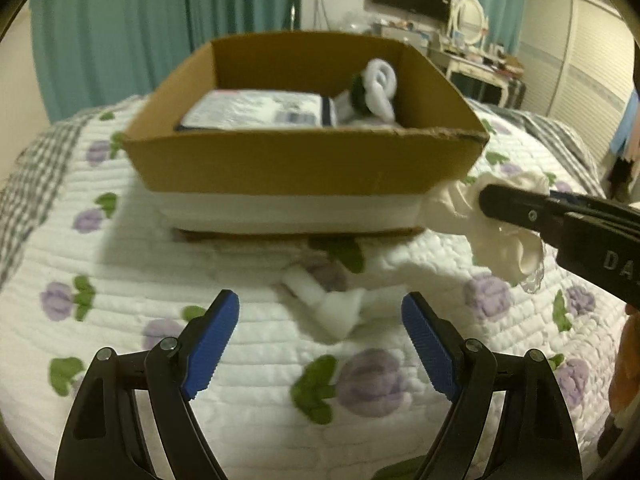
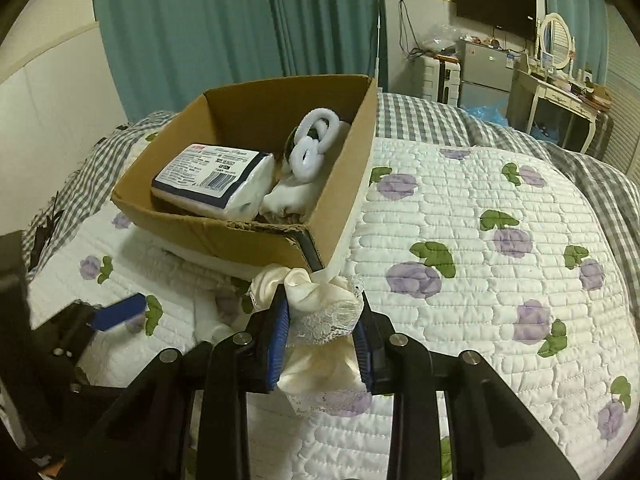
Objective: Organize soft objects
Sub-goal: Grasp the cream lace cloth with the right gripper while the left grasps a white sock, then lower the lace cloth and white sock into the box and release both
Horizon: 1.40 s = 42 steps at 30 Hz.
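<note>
A cardboard box [image 1: 280, 164] [image 2: 340, 184] sits on the quilted bed. It holds a tissue pack [image 1: 256, 110] [image 2: 212, 178], white fluffy rings [image 1: 380, 84] [image 2: 314, 144] and white cloth [image 2: 288, 196]. My right gripper [image 2: 322, 320] is shut on a cream lace-trimmed cloth [image 2: 324, 312] [image 1: 500, 236], held just off the box's near right corner. My left gripper [image 1: 320, 344] is open and empty above the quilt. A small white foam piece [image 1: 324, 300] lies on the quilt in front of it, between its fingers.
The bed has a white quilt with purple flowers [image 2: 480, 248] over a grey checked sheet [image 2: 420, 120]. Teal curtains [image 1: 140, 32] hang behind. A dressing table with an oval mirror [image 2: 556, 40], a TV [image 2: 496, 4] and a small fridge [image 2: 484, 68] stand at the far right.
</note>
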{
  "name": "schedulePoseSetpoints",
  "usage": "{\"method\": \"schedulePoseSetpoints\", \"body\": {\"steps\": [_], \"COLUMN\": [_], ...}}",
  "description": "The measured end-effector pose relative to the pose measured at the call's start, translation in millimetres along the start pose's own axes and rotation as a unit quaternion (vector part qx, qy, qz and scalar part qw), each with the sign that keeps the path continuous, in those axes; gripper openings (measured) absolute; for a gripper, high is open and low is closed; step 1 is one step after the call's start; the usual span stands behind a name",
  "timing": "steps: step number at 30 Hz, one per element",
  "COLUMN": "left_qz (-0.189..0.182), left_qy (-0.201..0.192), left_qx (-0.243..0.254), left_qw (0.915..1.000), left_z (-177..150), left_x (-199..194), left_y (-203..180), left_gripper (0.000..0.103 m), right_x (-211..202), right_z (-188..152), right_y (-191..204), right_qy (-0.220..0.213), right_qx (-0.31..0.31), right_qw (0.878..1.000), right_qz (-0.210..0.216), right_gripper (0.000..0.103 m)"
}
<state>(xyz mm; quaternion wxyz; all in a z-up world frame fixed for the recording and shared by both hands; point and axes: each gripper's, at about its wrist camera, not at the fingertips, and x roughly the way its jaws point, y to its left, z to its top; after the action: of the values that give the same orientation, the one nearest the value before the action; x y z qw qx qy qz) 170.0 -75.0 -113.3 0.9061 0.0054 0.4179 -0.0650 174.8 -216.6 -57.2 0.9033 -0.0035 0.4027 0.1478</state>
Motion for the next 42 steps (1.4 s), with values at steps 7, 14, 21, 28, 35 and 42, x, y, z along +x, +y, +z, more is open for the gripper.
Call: {"method": "schedulePoseSetpoints", "body": {"steps": [7,14,21,28,35,42], "left_qz": [-0.023,-0.069,-0.089,-0.088,-0.07,-0.064], "left_qy": [0.029,0.033,0.019,0.003,-0.042,-0.105], "left_qx": [0.001,0.002,0.016,0.018,0.026,0.036], "left_qw": [0.9993,0.9971,0.9957,0.996,0.9963,0.9918], "left_z": [-1.4,3.1,2.4,1.6,7.2,25.3], "left_x": [39.5,49.2,36.4,3.6,-57.5,-120.8], "left_y": [-4.3,-2.9,-6.9,3.3,6.2,11.4], "left_gripper": [0.084,0.055,0.031,0.03,0.03,0.03], "right_x": [7.7,12.2,8.5,-15.6,-58.3,-108.5], "right_z": [-2.6,-4.0,-5.4,-4.7,-0.2,15.0], "right_y": [1.3,-2.8,-4.7,-0.3,16.7,39.2], "right_qy": [0.01,0.017,0.012,-0.015,-0.062,-0.105], "right_qx": [-0.012,-0.004,0.001,0.0,-0.009,-0.015], "right_qw": [1.0,1.0,1.0,1.0,0.998,0.994], "right_qz": [-0.002,0.001,-0.001,-0.006,-0.016,-0.025], "right_gripper": [0.029,0.029,0.029,0.029,0.029,0.029]}}
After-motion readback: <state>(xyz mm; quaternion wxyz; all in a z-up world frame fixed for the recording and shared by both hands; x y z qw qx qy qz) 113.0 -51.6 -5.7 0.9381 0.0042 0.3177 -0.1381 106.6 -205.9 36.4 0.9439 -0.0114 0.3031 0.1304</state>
